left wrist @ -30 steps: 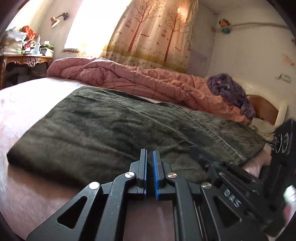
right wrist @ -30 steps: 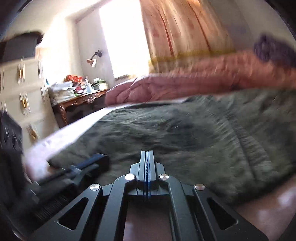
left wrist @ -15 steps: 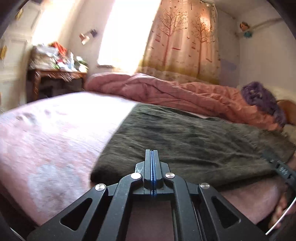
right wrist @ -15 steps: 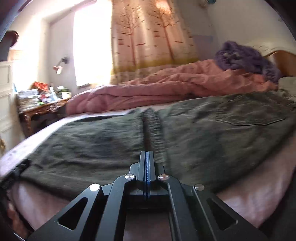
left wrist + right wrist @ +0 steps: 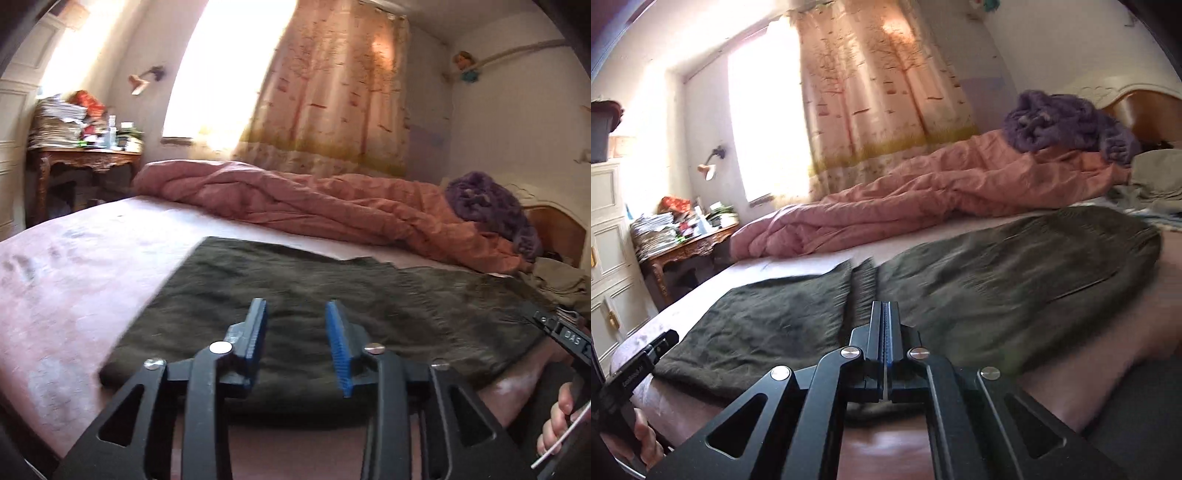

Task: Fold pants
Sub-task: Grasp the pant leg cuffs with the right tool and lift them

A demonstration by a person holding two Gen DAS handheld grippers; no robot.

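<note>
On the bed (image 5: 74, 266), my 1 pair of pants (image 5: 314, 295) lies crosswise ahead; left gripper (image 5: 297, 343) opening, empty, seemingly nearer; right gripper (image 5: 884, 332) clenched, empty.

Left gripper (image 5: 296, 321) fingers (image 5: 255, 332) opening, empty, above dark green pants (image 5: 332, 295) on the bed (image 5: 92, 251)

Left hand-held gripper (image 5: 297, 328) — jaws now opening, empty, above pants (image 5: 332, 295).

Left gripper (image 5: 295, 336): jaws opening, blue fingers (image 5: 256, 338) parted with nothing pinched between them. Right gripper (image 5: 884, 332): jaws closed flat together, empty. Both point slightly downward, side by side.
</note>
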